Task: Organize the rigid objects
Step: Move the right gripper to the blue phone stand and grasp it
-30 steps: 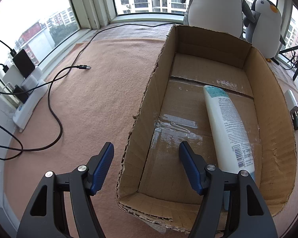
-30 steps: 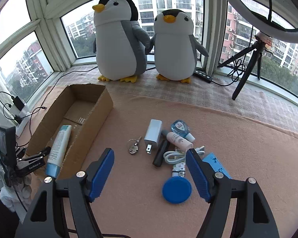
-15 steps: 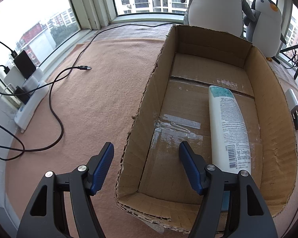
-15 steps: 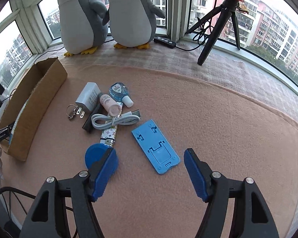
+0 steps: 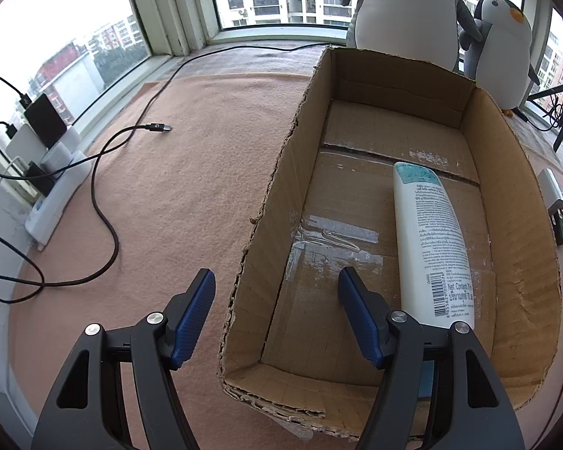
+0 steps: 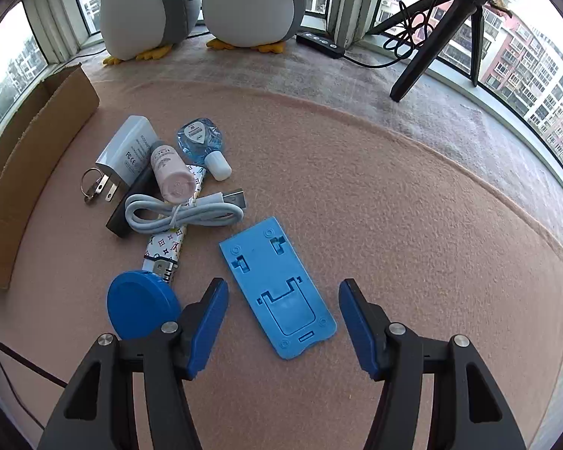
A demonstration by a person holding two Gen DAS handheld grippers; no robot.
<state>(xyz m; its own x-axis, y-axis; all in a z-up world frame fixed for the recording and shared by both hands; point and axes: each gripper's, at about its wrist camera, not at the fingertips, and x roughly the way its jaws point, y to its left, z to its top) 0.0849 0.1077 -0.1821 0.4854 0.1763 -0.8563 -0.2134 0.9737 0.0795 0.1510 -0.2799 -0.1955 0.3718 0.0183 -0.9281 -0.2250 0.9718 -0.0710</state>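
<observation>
The right tongs (image 6: 283, 315) straddle the blue phone stand's (image 6: 277, 288) near end, jaws closing, apparently not touching. The left tongs (image 5: 276, 309) stand apart astride the cardboard box's (image 5: 266, 202) wall, gripping nothing; bottle (image 5: 431, 240) at 1 o'clock.

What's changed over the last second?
The right gripper came down over the flat blue plastic phone stand, jaws closing but not touching it. In the cardboard box the white lotion bottle swung straighter. The left gripper stayed put.
</observation>
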